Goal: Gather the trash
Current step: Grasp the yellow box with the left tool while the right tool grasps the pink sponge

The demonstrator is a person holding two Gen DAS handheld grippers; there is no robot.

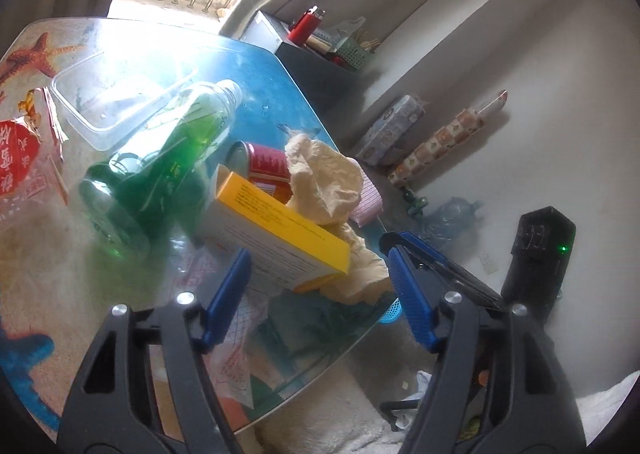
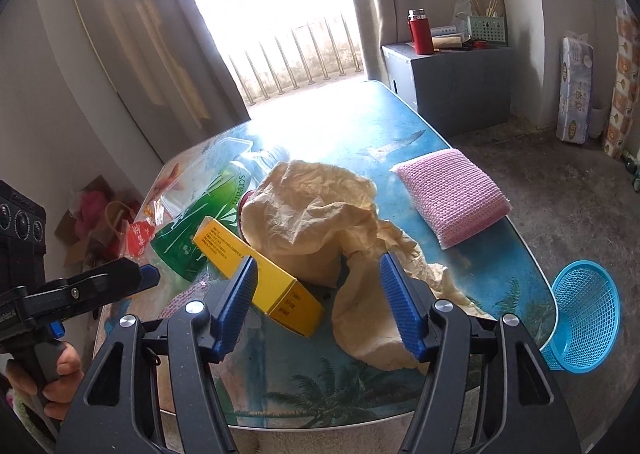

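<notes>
Desk (image 2: 460, 126): glass-topped, beach-printed, set before a bright barred window; concrete floor and grey cabinet (image 2: 452, 90) beyond. Trash is heaped at its near end: crumpled beige paper (image 2: 320, 206), green bottle (image 1: 160, 166) lying flat, yellow carton (image 2: 260, 274), red can (image 1: 266, 168). A blue mesh basket (image 2: 584, 314) is seen on the floor beside the desk corner. Right tool (image 2: 314, 302): released, jaws straddling carton end and paper. Left tool (image 1: 320, 294): released, astride the carton. Risk judged: the slick carton may be skidded off the glass, or the bottle set rolling.
</notes>
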